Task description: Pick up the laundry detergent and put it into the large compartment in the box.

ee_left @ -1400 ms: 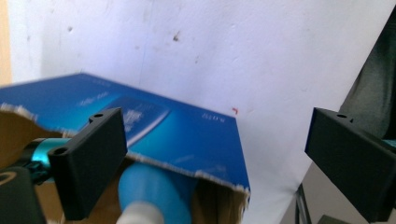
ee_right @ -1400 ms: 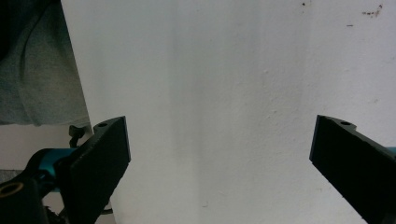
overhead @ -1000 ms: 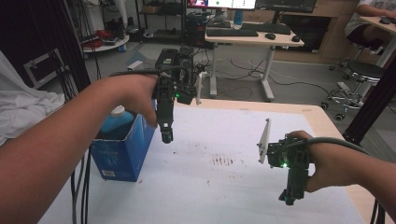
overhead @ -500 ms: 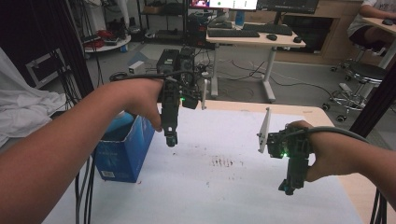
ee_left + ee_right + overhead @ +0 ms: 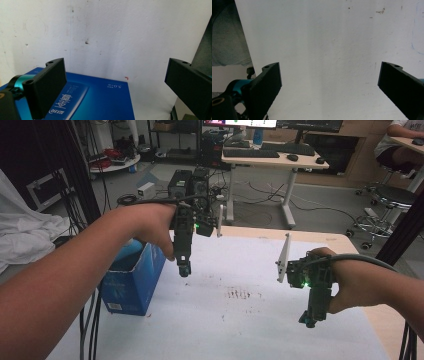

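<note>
the left gripper (image 5: 184,269) hangs above the white table (image 5: 240,330) with its jaws spread wide and nothing between them; in the left gripper view the blue box (image 5: 100,102) lies below the jaws, toward 6 o'clock, against the white surface. from above, that box (image 5: 131,280) sits at the gripper's 8 o'clock, at the table's left edge. the right gripper (image 5: 308,320) hovers low over the table at 4 o'clock, jaws also wide and empty. dark specks (image 5: 239,294) mark the table between the two grippers. a desk with a keyboard (image 5: 250,153) stands at 12 o'clock, well beyond the table.
</note>
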